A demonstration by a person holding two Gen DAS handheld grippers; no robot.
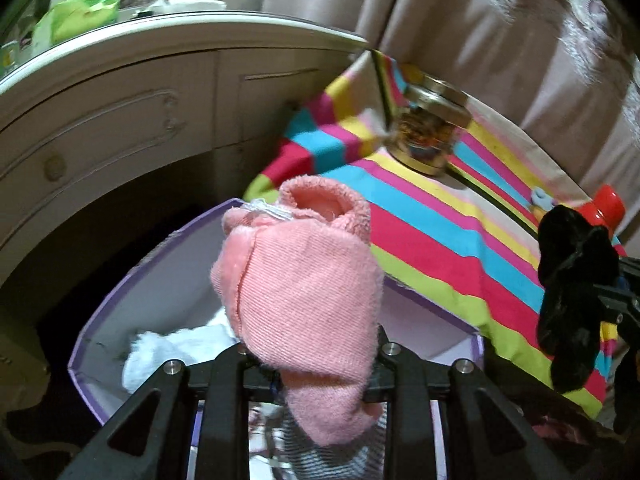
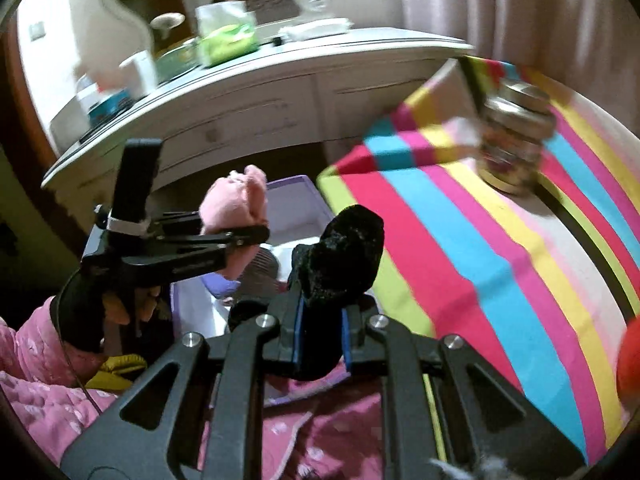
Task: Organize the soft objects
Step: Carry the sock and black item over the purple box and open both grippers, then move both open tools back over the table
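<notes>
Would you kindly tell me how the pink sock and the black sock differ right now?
The pink sock is pale, ribbed terry; the black sock is dark and fuzzy. The pink sock sits in the left gripper above the purple box; the black sock sits in the right gripper beside the striped cloth. Both are clamped and stand upward.

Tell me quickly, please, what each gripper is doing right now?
Left gripper: closed on the pink sock.
Right gripper: closed on the black sock.
</notes>
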